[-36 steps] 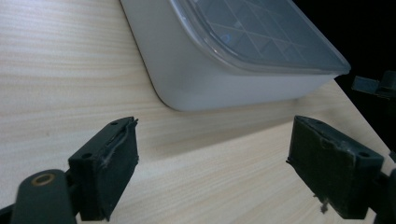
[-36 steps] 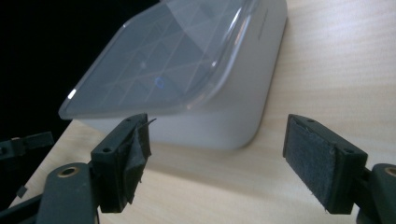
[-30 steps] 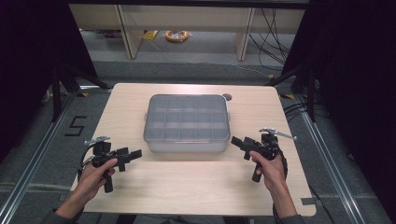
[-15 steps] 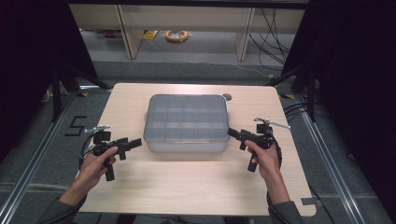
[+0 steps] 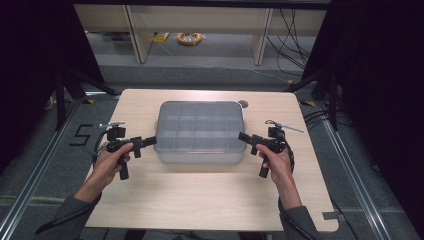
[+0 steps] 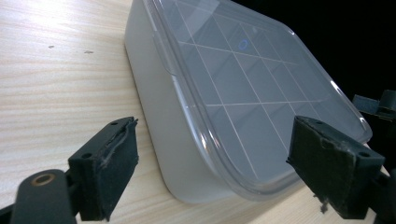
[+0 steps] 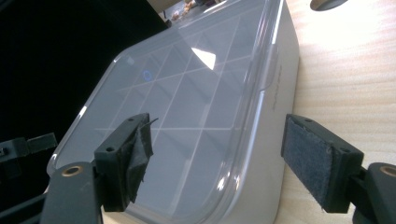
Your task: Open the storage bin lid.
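Note:
A grey plastic box (image 5: 200, 132) with a clear lid and a grid of compartments sits mid-table. My left gripper (image 5: 148, 142) is open at the box's left end, near its front corner. In the left gripper view the box (image 6: 224, 93) lies between the two wide-spread pads (image 6: 112, 172). My right gripper (image 5: 243, 138) is open at the box's right end, also near the front corner. The right gripper view has the lid edge of the box (image 7: 205, 107) between its spread pads (image 7: 317, 161). Neither gripper's pads touch the box.
The light wooden table (image 5: 210, 205) has bare surface in front of the box. A round cable hole (image 5: 243, 104) lies behind the box's right corner. Shelving and cables stand on the floor beyond the table's far edge.
Both grippers have moved forward and inward from the table's sides to the two ends of the box. The box has stayed put.

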`<state>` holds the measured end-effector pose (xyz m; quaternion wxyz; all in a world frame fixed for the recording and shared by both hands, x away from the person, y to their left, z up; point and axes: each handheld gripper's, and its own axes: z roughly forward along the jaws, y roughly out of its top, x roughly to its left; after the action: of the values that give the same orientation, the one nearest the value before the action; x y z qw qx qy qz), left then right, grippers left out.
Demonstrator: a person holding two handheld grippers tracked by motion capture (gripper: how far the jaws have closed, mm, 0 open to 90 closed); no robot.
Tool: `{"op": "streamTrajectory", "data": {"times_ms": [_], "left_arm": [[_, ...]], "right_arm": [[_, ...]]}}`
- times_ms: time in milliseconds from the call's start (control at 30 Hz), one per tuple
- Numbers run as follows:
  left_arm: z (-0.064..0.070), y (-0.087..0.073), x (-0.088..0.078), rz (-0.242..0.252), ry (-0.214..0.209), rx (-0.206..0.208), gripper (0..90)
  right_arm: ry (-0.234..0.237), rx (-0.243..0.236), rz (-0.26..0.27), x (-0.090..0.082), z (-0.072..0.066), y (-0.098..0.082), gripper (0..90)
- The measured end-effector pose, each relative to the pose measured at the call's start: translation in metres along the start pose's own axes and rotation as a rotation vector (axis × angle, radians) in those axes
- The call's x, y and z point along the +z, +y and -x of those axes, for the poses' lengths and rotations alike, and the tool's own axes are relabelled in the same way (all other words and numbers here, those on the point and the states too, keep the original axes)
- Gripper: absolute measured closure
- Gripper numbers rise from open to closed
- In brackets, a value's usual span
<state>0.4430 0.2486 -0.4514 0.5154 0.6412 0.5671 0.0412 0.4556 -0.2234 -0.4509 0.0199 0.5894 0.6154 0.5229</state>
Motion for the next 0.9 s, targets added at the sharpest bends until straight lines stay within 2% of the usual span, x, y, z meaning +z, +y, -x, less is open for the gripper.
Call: {"op": "streamTrajectory", "data": {"times_ms": [33,67,100,133,167,200,267,300,333,367,433,467,500,533,600,633,700,733,767,800,833,867,900], "left_arm": [[-0.001,0.001,0.000,-0.013,0.000,0.013,14.8],[0.000,0.003,0.003,0.001,0.005,0.003,14.8],[-0.002,0.005,0.005,-0.013,0.007,0.014,14.8],[-0.002,0.007,0.008,-0.006,0.009,-0.006,14.8],[-0.002,0.007,0.008,-0.006,0.009,-0.006,14.8],[-0.004,0.009,0.010,-0.013,0.012,0.001,14.8],[-0.005,0.012,0.014,-0.009,0.015,-0.017,14.8],[-0.005,0.013,0.016,-0.012,0.021,-0.023,14.9],[-0.007,0.014,0.017,-0.023,0.026,-0.010,14.9],[-0.007,0.016,0.019,-0.011,0.026,-0.027,15.0],[-0.010,0.018,0.022,-0.014,0.027,-0.027,16.6],[-0.012,0.020,0.025,-0.010,0.030,-0.041,17.6],[-0.014,0.022,0.027,-0.011,0.028,-0.045,19.1],[-0.016,0.024,0.029,-0.010,0.031,-0.051,23.7],[-0.019,0.027,0.033,-0.006,0.027,-0.055,25.9],[-0.020,0.028,0.035,-0.003,0.032,-0.066,26.6],[-0.022,0.028,0.037,-0.007,0.032,-0.072,28.4],[-0.023,0.029,0.039,-0.004,0.028,-0.076,28.4],[-0.023,0.029,0.041,-0.009,0.028,-0.075,28.6],[-0.023,0.030,0.042,-0.008,0.028,-0.076,30.1],[-0.023,0.030,0.043,-0.007,0.025,-0.078,30.1],[-0.023,0.030,0.044,-0.012,0.023,-0.084,30.2],[-0.022,0.030,0.046,-0.012,0.021,-0.101,30.5]], "right_arm": [[0.000,0.000,0.000,0.000,0.000,0.000,25.7],[0.001,0.040,-0.020,-0.001,-0.002,0.000,25.8],[0.006,0.012,-0.002,0.001,0.001,0.000,25.8],[-0.002,0.018,-0.004,0.002,0.001,0.000,25.8],[-0.002,0.018,-0.004,0.002,0.001,0.000,25.8],[-0.009,-0.033,0.008,0.004,0.006,0.002,25.8],[-0.009,-0.031,0.008,0.004,0.007,0.003,25.8],[-0.008,0.022,0.005,0.003,0.003,0.003,25.9],[-0.010,0.024,-0.002,0.004,0.004,0.004,26.0],[-0.011,-0.020,0.019,0.006,0.008,0.005,26.1],[-0.014,-0.025,0.014,0.009,0.009,0.006,26.1],[-0.012,0.040,-0.002,0.009,0.005,0.006,26.2],[-0.020,0.052,-0.002,0.011,0.006,0.007,26.2],[-0.025,0.015,0.018,0.015,0.012,0.010,26.5],[-0.026,0.015,0.022,0.016,0.013,0.012,26.6],[-0.032,0.047,0.014,0.017,0.011,0.014,26.7],[-0.030,0.009,0.025,0.020,0.018,0.018,27.2],[-0.034,0.010,0.035,0.022,0.019,0.018,27.4],[-0.032,0.057,0.027,0.023,0.016,0.019,27.8],[-0.036,0.014,0.026,0.027,0.022,0.020,28.6],[-0.036,0.014,0.026,0.027,0.022,0.020,28.6],[-0.039,0.019,0.024,0.029,0.022,0.020,29.0],[-0.029,0.092,0.007,0.030,0.019,0.020,30.0]]}}
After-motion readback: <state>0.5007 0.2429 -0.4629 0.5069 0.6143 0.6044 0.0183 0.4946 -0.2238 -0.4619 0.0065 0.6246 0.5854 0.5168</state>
